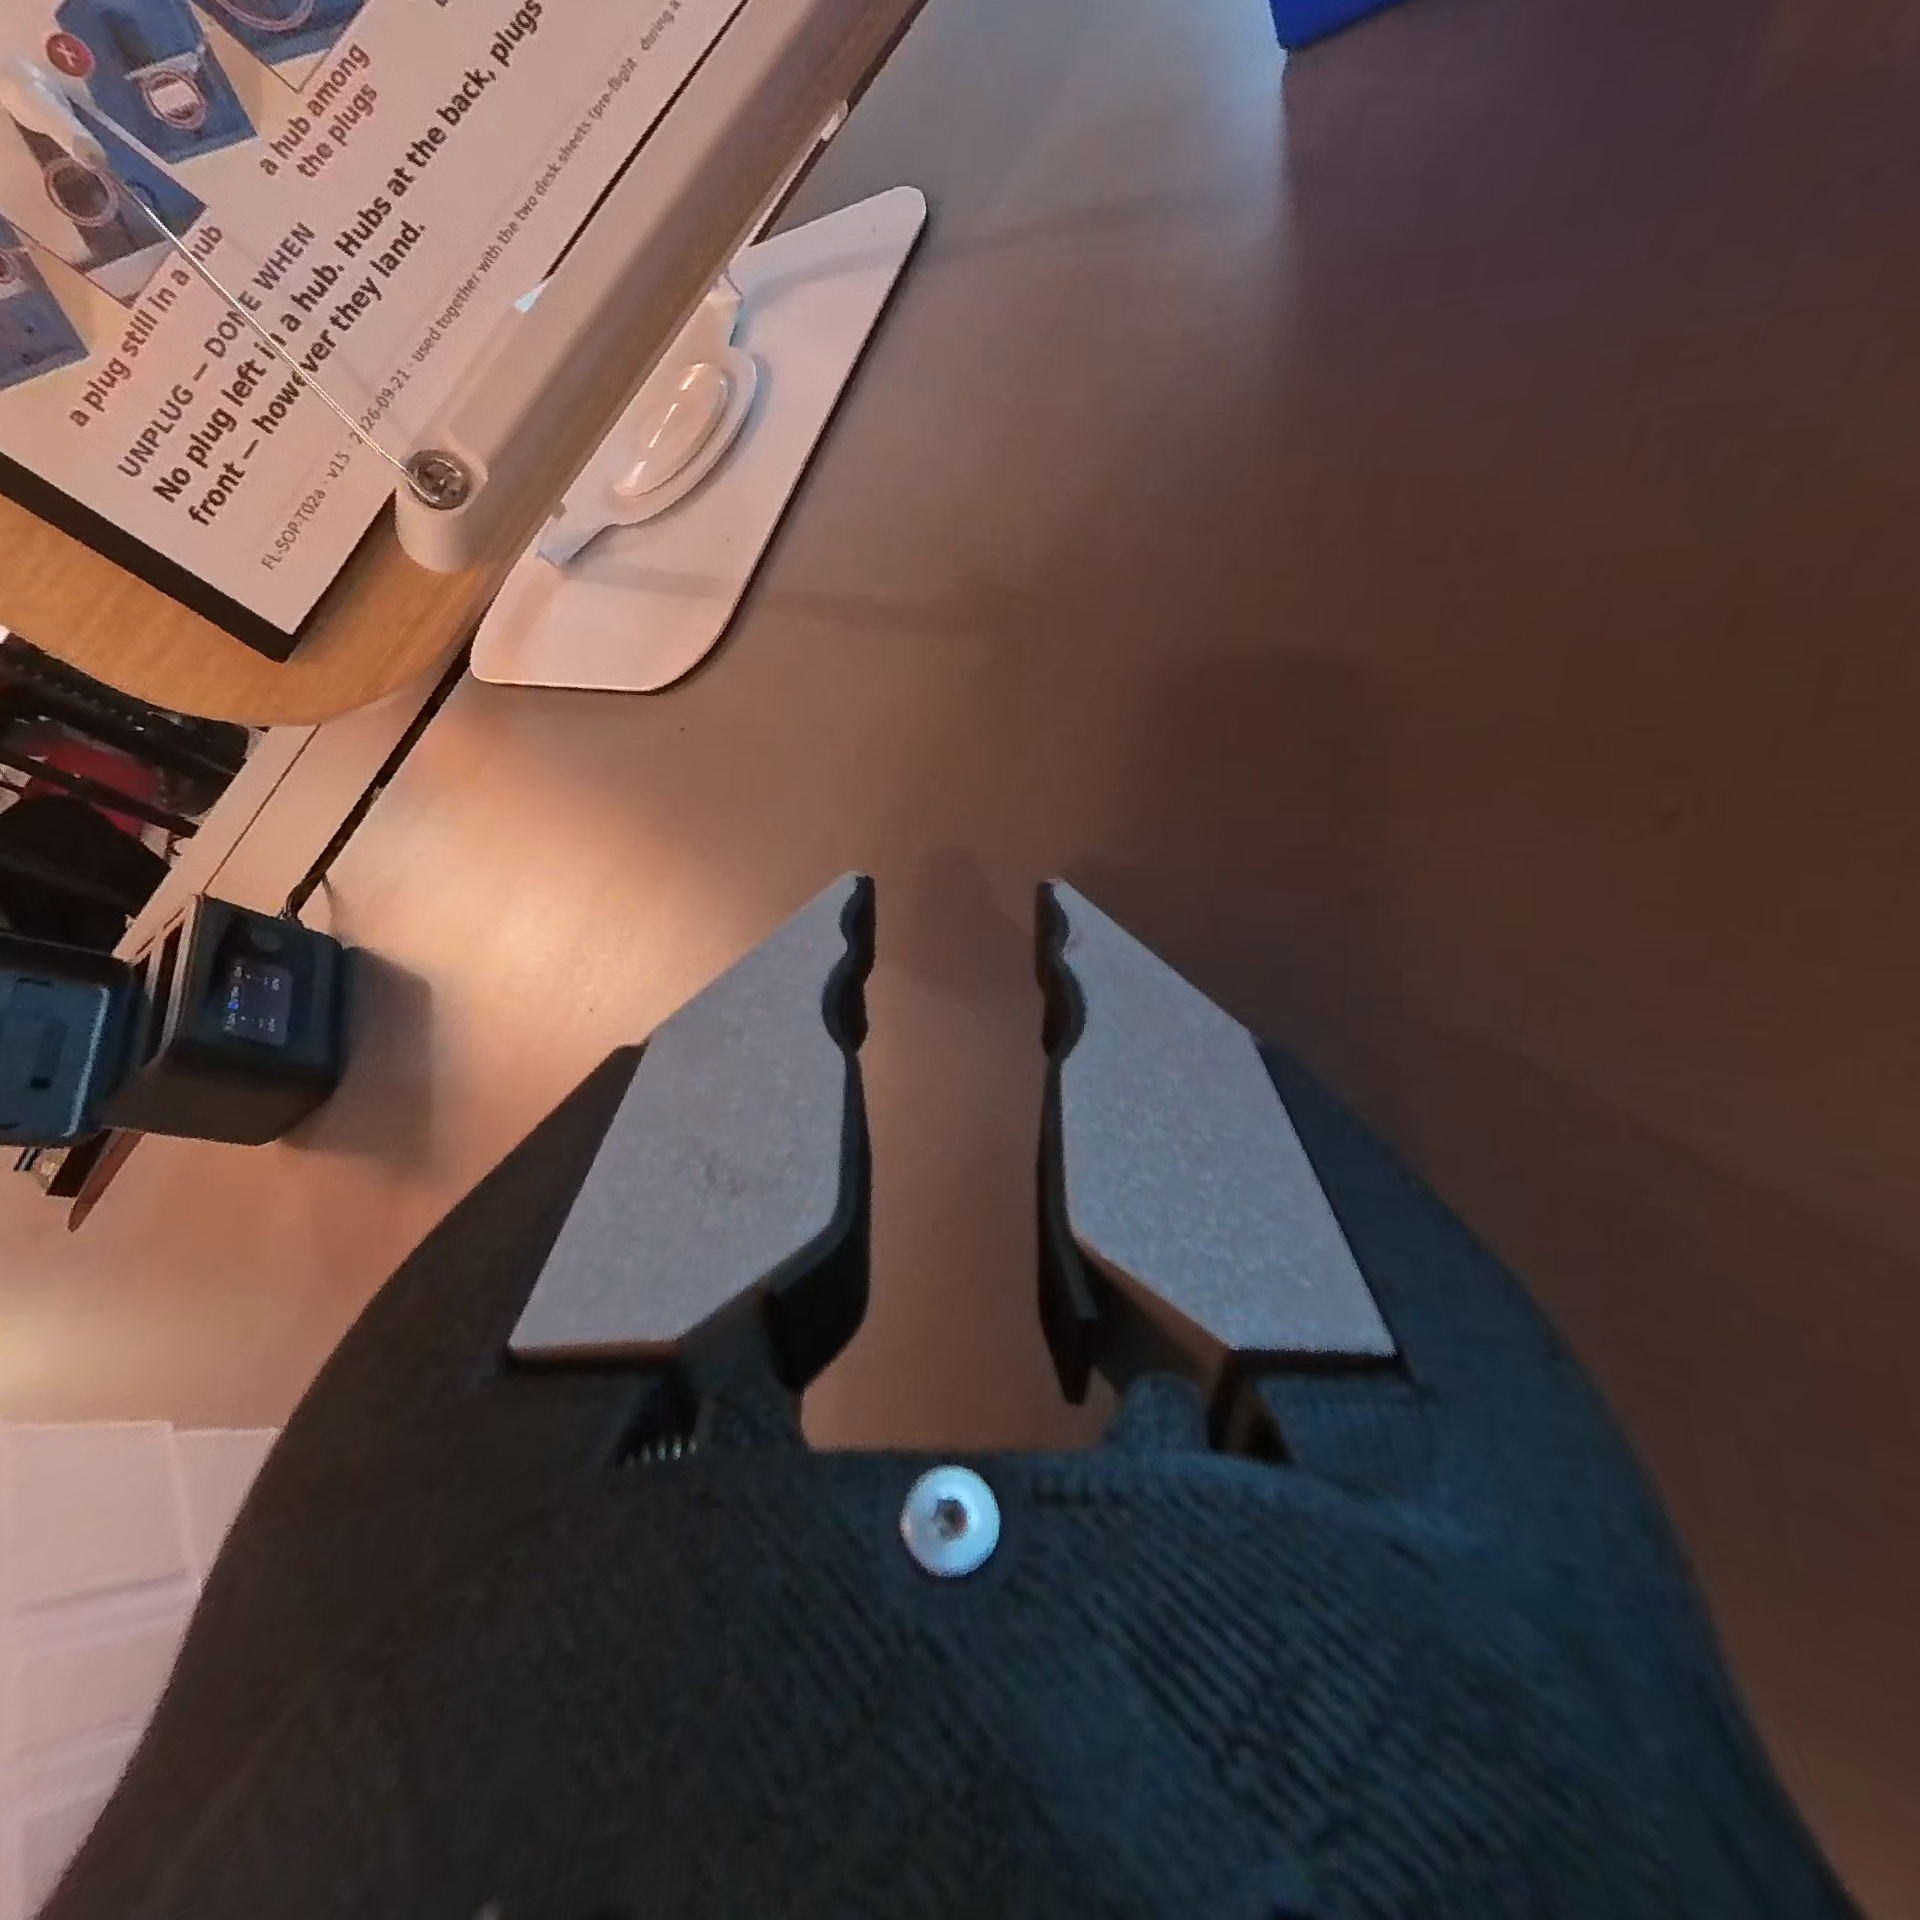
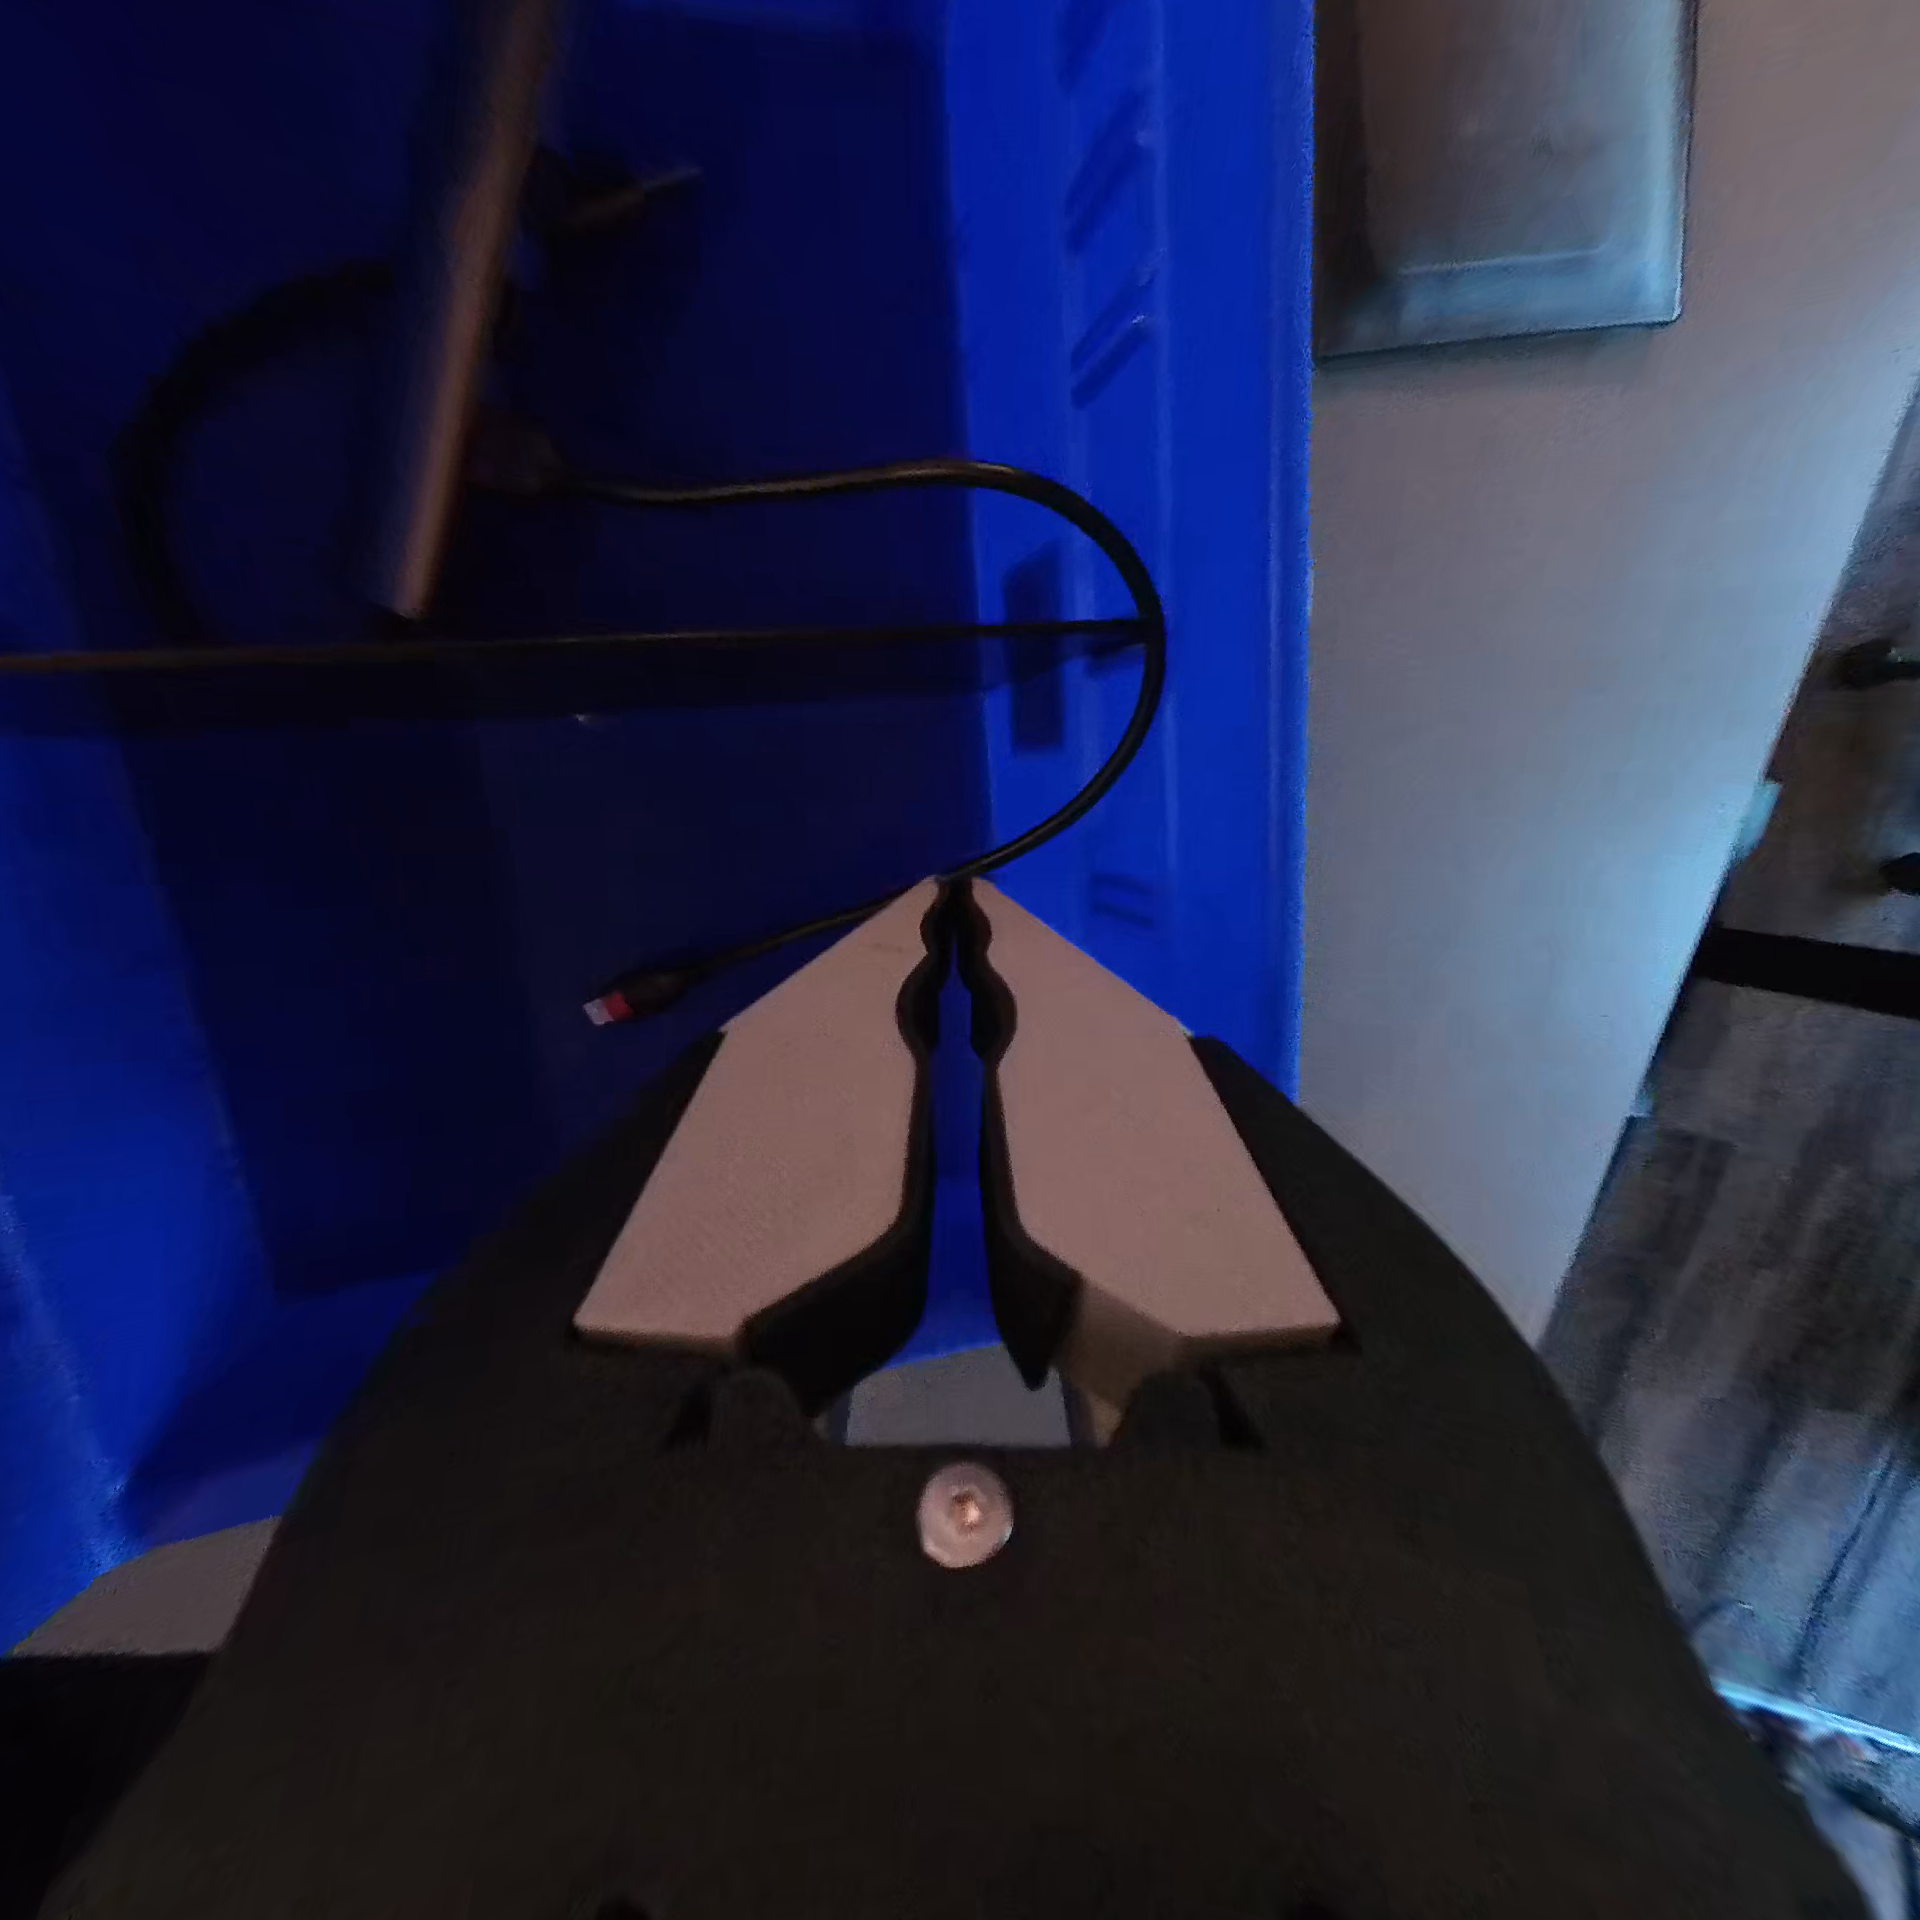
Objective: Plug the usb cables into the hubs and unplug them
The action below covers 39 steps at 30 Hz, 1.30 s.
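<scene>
Left hand-held gripper [image 1: 956, 914]: fingers apart, nothing between them, over bare brown tabletop [image 1: 1351, 520]. Black device [image 1: 255, 1023] cut off at left edge; white stand base [image 1: 810, 343] beyond. Right hand-held gripper [image 2: 951, 894] pinches black usb cable [image 2: 1122, 582] at its tips; red-banded plug [image 2: 623, 1006] points left. Far end dim inside blue bin [image 2: 1174, 416], hub [image 2: 473, 312] blurred.

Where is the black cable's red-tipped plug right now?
In the right wrist view, the plug hangs free just left of the right tongs, which pinch the cable above it, in front of the blue bin.
</scene>
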Motion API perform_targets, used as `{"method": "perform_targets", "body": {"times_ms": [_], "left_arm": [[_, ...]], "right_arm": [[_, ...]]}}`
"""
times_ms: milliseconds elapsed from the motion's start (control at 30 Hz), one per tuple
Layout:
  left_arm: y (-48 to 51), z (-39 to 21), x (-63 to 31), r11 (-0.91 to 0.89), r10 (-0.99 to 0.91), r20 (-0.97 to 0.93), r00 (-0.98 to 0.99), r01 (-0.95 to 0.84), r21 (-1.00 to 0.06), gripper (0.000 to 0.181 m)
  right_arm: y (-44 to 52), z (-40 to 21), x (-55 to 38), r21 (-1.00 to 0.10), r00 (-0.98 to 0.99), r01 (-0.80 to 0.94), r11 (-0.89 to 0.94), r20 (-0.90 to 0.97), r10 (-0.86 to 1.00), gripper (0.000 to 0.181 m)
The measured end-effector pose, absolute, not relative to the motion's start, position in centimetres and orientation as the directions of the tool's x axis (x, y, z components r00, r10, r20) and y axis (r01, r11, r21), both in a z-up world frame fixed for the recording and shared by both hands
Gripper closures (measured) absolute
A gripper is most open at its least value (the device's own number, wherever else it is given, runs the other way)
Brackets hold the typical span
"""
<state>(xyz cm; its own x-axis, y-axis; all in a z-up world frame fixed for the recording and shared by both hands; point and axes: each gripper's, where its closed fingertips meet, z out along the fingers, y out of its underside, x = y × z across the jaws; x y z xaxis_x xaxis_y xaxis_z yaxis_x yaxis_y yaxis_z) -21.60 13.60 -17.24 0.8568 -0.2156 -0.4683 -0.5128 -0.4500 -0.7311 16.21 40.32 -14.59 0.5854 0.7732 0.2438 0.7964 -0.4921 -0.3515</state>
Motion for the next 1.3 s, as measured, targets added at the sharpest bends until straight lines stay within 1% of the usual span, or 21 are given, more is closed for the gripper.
{"method": "perform_targets", "body": {"times_ms": [67, 167, 333, 400, 500, 567, 600, 667, 733, 767, 833, 933, 1033, 1067, 1133, 1167, 1233, 1300], "left_arm": [[13.6, -17.2, -21.6, -0.449, -0.217, -0.468, 0.857, -0.513, -0.731, 0.153], [13.6, -17.2, -21.5, -0.447, -0.218, -0.465, 0.858, -0.512, -0.734, 0.153], [13.6, -17.4, -21.3, -0.452, -0.226, -0.478, 0.849, -0.526, -0.72, 0.153], [13.6, -17.5, -21.2, -0.451, -0.234, -0.482, 0.844, -0.533, -0.716, 0.153], [13.6, -17.6, -21.0, -0.45, -0.24, -0.483, 0.842, -0.537, -0.713, 0.153], [13.6, -17.6, -21.0, -0.449, -0.242, -0.485, 0.841, -0.54, -0.712, 0.153], [13.5, -17.6, -21.0, -0.45, -0.241, -0.485, 0.841, -0.539, -0.712, 0.153], [13.5, -17.6, -21.1, -0.452, -0.241, -0.482, 0.842, -0.537, -0.712, 0.153], [13.6, -17.7, -21.1, -0.457, -0.244, -0.482, 0.842, -0.538, -0.708, 0.153], [13.6, -17.8, -21.1, -0.459, -0.246, -0.485, 0.839, -0.542, -0.704, 0.153], [13.6, -17.9, -21.0, -0.461, -0.252, -0.492, 0.833, -0.55, -0.696, 0.153], [13.6, -17.9, -21.0, -0.461, -0.252, -0.495, 0.831, -0.553, -0.694, 0.153], [13.6, -17.8, -21.3, -0.46, -0.243, -0.49, 0.837, -0.545, -0.701, 0.153], [13.6, -17.8, -21.3, -0.461, -0.241, -0.487, 0.839, -0.541, -0.703, 0.153], [13.6, -17.7, -21.4, -0.461, -0.239, -0.483, 0.842, -0.536, -0.707, 0.153], [13.6, -17.8, -21.4, -0.462, -0.241, -0.483, 0.842, -0.537, -0.706, 0.153], [13.6, -17.9, -21.3, -0.463, -0.247, -0.489, 0.836, -0.546, -0.699, 0.153], [13.6, -18.0, -21.1, -0.463, -0.255, -0.495, 0.83, -0.555, -0.692, 0.153]], "right_arm": [[40.0, -14.5, 15.8, -0.366, 0.614, 0.768, -0.525, 0.19, 0.766, 0.16], [39.9, -14.7, 15.7, -0.394, 0.649, 0.73, -0.559, 0.144, 0.747, 0.159], [39.1, -16.8, 16.5, -0.385, 0.7, 0.68, -0.623, 0.09, 0.709, 0.149], [39.1, -17.3, 16.2, -0.411, 0.713, 0.651, -0.638, 0.042, 0.7, 0.151], [39.0, -17.8, 15.2, -0.424, 0.717, 0.61, -0.669, -0.065, 0.694, 0.162], [39.1, -17.5, 14.7, -0.434, 0.708, 0.605, -0.667, -0.089, 0.7, 0.169], [39.0, -17.1, 14.7, -0.43, 0.697, 0.623, -0.654, -0.075, 0.713, 0.172], [39.8, -15.6, 15.3, -0.432, 0.682, 0.671, -0.602, 0.041, 0.73, 0.18], [41.3, -12.9, 15.5, -0.465, 0.661, 0.709, -0.53, 0.176, 0.729, 0.181], [41.8, -11.5, 15.0, -0.49, 0.649, 0.716, -0.496, 0.207, 0.732, 0.181], [42.6, -9.1, 13.2, -0.557, 0.639, 0.699, -0.449, 0.205, 0.741, 0.181], [44.3, -6.3, 9.5, -0.687, 0.614, 0.64, -0.344, 0.187, 0.767, 0.181], [45.2, -6.0, 5.9, -0.777, 0.567, 0.565, -0.277, 0.122, 0.814, 0.181], [45.1, -6.9, 5.0, -0.778, 0.555, 0.551, -0.301, 0.072, 0.828, 0.181], [45.2, -9.5, 4.3, -0.737, 0.548, 0.561, -0.375, -0.008, 0.836, 0.181], [45.3, -11.0, 4.7, -0.687, 0.558, 0.598, -0.412, -0.013, 0.83, 0.181], [45.3, -14.3, 7.1, -0.503, 0.59, 0.711, -0.491, 0.048, 0.806, 0.175], [45.3, -14.2, 8.6, -0.418, 0.593, 0.759, -0.499, 0.127, 0.795, 0.174]]}}
